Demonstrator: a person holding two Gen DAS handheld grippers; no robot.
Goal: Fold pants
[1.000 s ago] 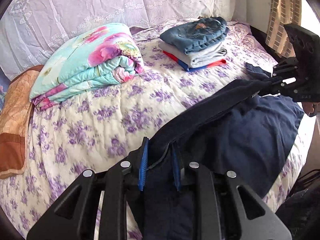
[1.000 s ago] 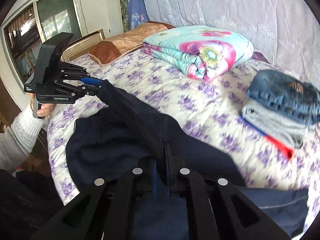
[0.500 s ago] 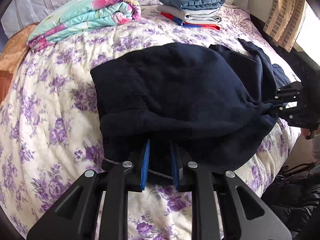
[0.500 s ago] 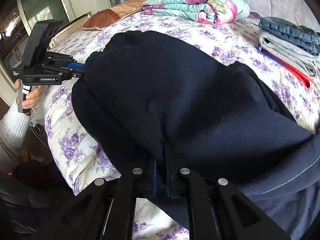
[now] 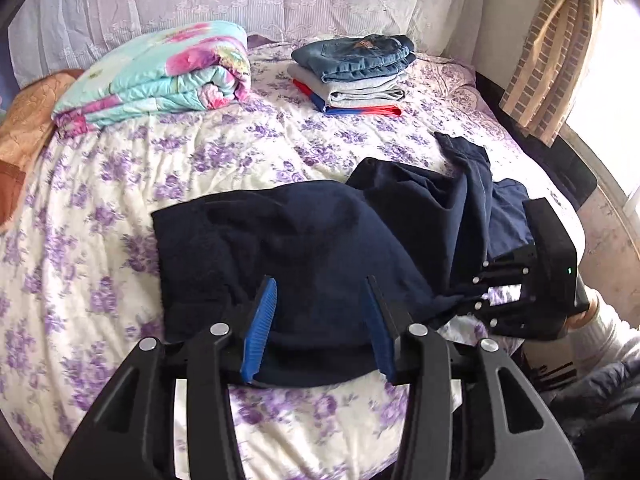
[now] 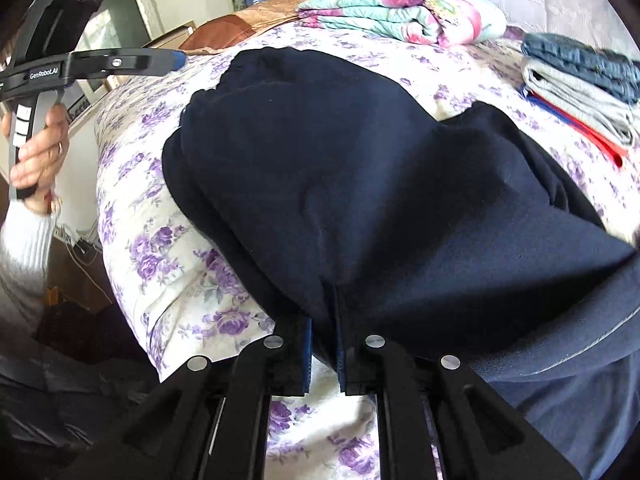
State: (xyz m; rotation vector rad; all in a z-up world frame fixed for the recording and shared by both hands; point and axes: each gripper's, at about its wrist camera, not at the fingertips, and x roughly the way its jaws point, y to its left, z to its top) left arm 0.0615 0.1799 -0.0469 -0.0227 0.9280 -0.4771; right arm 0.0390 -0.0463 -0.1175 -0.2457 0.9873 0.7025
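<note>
Two grippers at near bed (image 5: 280, 432) edge; pants (image 5: 304, 248) between.

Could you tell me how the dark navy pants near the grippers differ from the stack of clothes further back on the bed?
The navy pants lie as one rumpled garment, only partly folded, while the stack of clothes holds several pieces folded neatly. The pants are a single dark colour; the stack shows blue denim, grey, and red and blue. The pants lie between the fingers of the opening left gripper; nothing touches the stack. Both rest on the floral bedspread.
</note>
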